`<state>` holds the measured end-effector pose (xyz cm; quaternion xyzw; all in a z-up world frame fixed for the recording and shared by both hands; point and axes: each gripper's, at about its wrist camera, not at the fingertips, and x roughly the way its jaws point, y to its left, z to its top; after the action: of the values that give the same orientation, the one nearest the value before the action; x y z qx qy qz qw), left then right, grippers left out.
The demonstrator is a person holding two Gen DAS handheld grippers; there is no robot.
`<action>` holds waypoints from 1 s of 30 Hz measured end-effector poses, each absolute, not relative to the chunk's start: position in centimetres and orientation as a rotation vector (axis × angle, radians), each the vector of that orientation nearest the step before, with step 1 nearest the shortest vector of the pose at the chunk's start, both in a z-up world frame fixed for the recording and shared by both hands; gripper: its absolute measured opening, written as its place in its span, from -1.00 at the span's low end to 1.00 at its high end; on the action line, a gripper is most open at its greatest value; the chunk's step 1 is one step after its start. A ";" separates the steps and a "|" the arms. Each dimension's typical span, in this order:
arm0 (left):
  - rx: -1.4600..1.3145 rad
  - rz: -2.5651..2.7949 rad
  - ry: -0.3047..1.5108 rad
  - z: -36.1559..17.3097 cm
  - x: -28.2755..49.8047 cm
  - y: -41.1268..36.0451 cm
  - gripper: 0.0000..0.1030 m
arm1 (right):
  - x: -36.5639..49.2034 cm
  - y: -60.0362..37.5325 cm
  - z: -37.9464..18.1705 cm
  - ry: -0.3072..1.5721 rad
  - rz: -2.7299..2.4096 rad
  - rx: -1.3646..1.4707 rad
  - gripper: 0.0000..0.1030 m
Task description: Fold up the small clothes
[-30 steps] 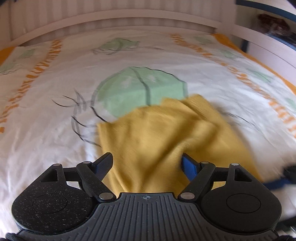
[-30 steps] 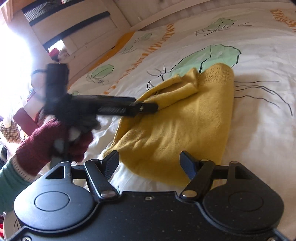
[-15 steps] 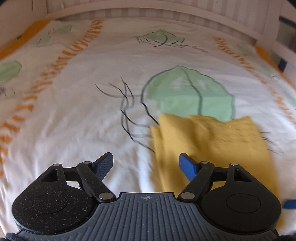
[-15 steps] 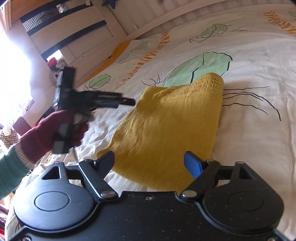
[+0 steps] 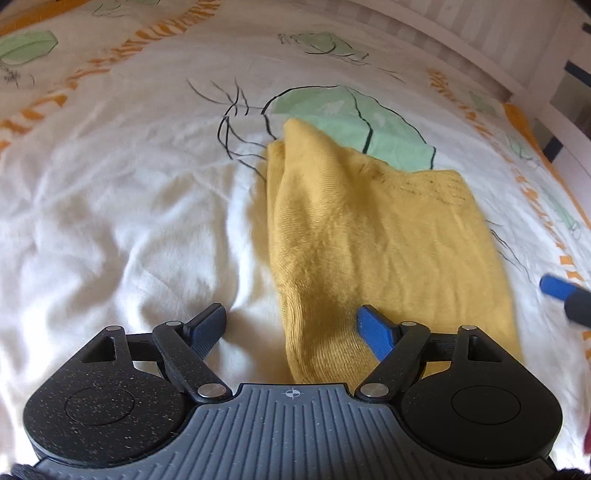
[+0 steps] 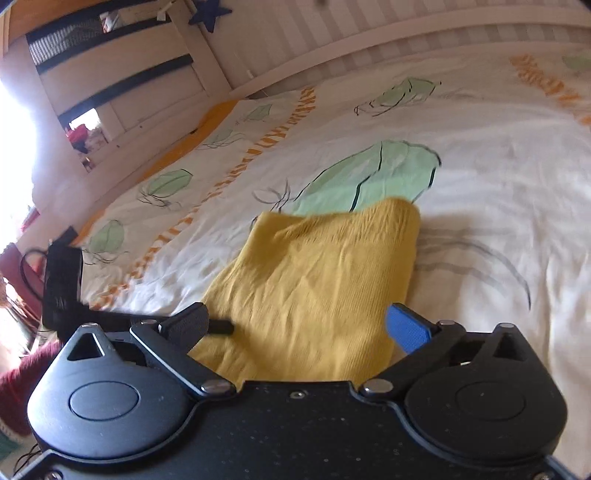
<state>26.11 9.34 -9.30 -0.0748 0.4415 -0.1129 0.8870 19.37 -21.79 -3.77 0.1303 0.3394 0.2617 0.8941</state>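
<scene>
A yellow knit garment (image 5: 376, 243) lies folded on the bed, its far left corner slightly humped. My left gripper (image 5: 293, 326) is open and empty, low over the garment's near left edge, which runs between the fingers. The garment also shows in the right wrist view (image 6: 317, 288). My right gripper (image 6: 297, 326) is open and empty, just above the garment's near edge. The right gripper's blue fingertip (image 5: 554, 286) shows at the right edge of the left wrist view. The left gripper's body (image 6: 62, 288) shows at the left of the right wrist view.
The bed has a white cover (image 5: 110, 206) with green leaf shapes (image 5: 351, 118) and orange bands. A white slatted bed frame (image 6: 369, 33) runs along the far side. A white ladder or rail (image 6: 110, 85) stands at the far left.
Both grippers have come down closer to the garment. The left gripper moved right so the garment's left edge now lies between its fingers. The garment lies flat after being let go.
</scene>
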 end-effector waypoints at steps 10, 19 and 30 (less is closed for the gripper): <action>-0.184 -0.275 0.894 -9.4 26.5 9.6 0.64 | 26.7 -15.5 -2.3 0.726 0.556 0.010 0.99; -0.186 -0.277 0.912 -9.1 26.5 9.2 0.64 | 32.5 -8.9 -4.7 0.806 0.590 -0.195 0.99; -0.216 -0.287 0.920 -9.0 26.4 10.0 0.65 | 37.3 -7.5 -6.9 0.834 0.478 -0.222 0.99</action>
<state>26.44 9.96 -9.02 -0.1036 0.4417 -0.1375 0.8805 37.29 -7.53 -6.87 -0.1064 0.4004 0.2296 0.8807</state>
